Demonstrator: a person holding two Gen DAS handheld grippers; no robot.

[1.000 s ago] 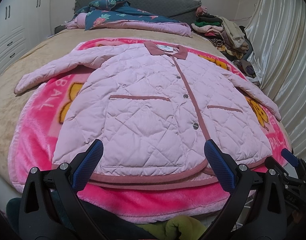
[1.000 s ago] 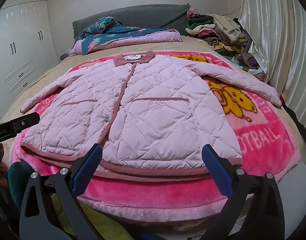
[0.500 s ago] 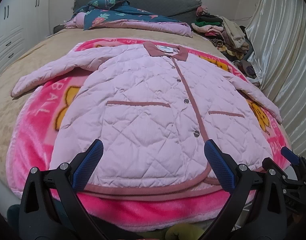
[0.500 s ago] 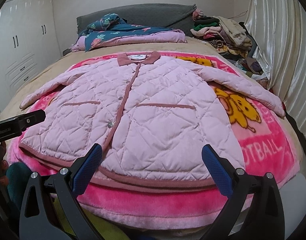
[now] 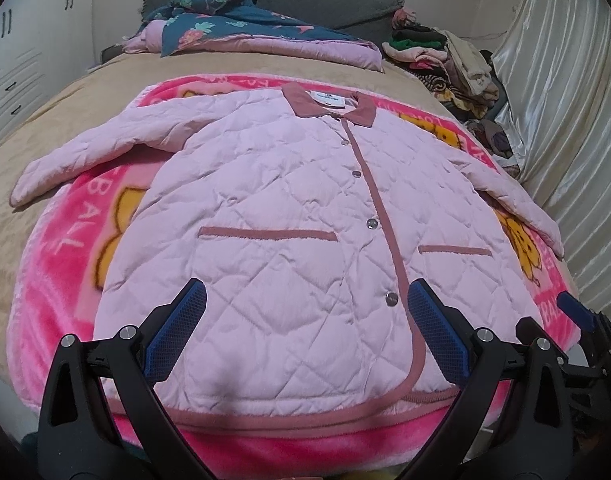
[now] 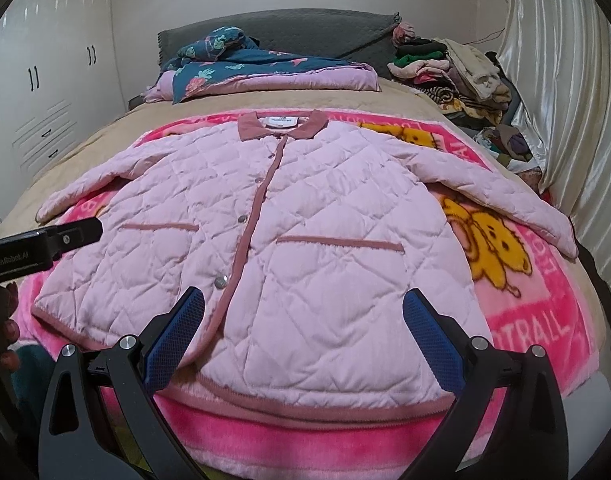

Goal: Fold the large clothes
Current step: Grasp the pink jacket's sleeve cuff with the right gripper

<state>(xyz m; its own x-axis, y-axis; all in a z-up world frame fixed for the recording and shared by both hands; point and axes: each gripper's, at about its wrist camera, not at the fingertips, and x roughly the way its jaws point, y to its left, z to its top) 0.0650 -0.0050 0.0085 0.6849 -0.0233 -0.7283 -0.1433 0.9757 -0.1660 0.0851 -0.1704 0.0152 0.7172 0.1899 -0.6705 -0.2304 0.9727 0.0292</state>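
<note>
While the pink quilted jacket (image 5: pixel 289 216) lies flat, front up and snapped shut, on the pink blanket (image 5: pixel 61 264) across the bed (image 5: pixel 65 108), nothing is folded yet; hem sits at the near edge of the bed, collar toward the far edge, both sleeves spread toward the left and right edges

Risks, as I judge them: the padding is thick and springy, so a fold could bounce open if it isn't pressed down; a shallow pinch may catch only the top layer at the hem and peel the front off the back; the plush blanket could get nipped along with the hem and drag; the right sleeve (image 6: pixel 501 200) ends close to the bed's right edge and could slip off if pulled

Left gripper (image 5: pixel 305 330) hovers just above the hem over the jacket's left half, jaws spread wide, holding nothing, aimed toward the collar. Right gripper (image 6: pixel 303 330) does the same over the right half, also wide apart and empty, not touching fabric. The two sit side by side at the near edge, roughly level; the left tool's body shows at the left side of the right wrist view
</note>
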